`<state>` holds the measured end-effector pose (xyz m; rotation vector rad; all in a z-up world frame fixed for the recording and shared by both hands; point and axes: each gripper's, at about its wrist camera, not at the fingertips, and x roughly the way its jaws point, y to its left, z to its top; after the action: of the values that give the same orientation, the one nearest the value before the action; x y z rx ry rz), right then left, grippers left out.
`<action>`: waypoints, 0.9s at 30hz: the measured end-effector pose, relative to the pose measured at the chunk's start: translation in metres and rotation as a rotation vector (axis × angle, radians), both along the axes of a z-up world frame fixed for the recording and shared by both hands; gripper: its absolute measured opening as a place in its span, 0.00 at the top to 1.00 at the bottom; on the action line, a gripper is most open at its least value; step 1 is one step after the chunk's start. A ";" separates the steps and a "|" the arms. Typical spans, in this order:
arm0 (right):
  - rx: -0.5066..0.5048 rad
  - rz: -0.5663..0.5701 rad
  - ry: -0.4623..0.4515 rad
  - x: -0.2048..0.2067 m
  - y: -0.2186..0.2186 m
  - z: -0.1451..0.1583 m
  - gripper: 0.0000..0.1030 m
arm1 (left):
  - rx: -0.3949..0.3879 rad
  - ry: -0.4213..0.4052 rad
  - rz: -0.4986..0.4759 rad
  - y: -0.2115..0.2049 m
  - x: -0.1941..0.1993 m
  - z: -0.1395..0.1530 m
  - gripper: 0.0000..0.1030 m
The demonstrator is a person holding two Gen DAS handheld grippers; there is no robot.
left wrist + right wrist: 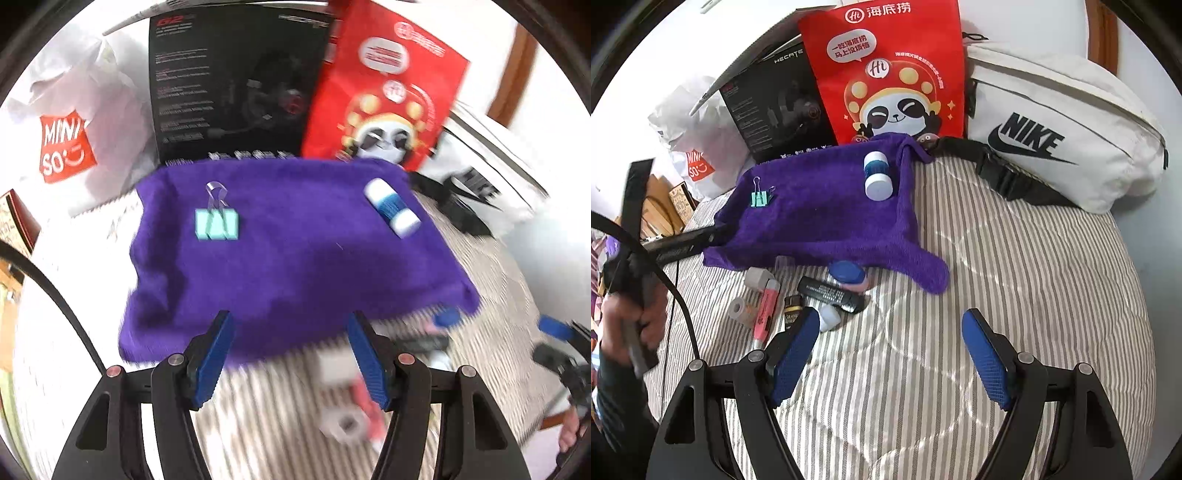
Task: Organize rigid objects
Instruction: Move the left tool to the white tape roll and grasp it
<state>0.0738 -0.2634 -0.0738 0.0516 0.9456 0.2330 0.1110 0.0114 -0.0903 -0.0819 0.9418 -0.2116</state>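
Mint binder clip point(217, 224), clear handles

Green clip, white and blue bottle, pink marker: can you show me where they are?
Green clip point(217, 224): left wrist view, on its green body.
White and blue bottle point(877, 175): right wrist view, on its blue middle band.
Pink marker point(765, 314): right wrist view, on its pink barrel.

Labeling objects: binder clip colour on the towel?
Mint green binder clip, clear handles; left wrist view.
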 end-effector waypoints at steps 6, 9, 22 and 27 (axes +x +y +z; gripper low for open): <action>-0.007 0.009 0.000 -0.013 0.004 0.000 0.23 | 0.005 0.017 0.002 -0.014 -0.036 -0.015 0.41; -0.006 0.014 0.004 -0.018 0.004 -0.003 0.23 | -0.003 0.041 -0.006 -0.017 -0.038 -0.030 0.41; -0.007 0.011 0.051 -0.018 0.002 -0.023 0.23 | 0.043 0.038 0.046 -0.012 -0.036 -0.051 0.49; -0.005 0.012 0.068 -0.013 0.002 -0.029 0.23 | 0.102 0.038 0.026 -0.026 -0.040 -0.059 0.61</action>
<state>0.0604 -0.2613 -0.1030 0.0493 1.0144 0.2409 0.0711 -0.0145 -0.1496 -0.0042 0.9874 -0.1381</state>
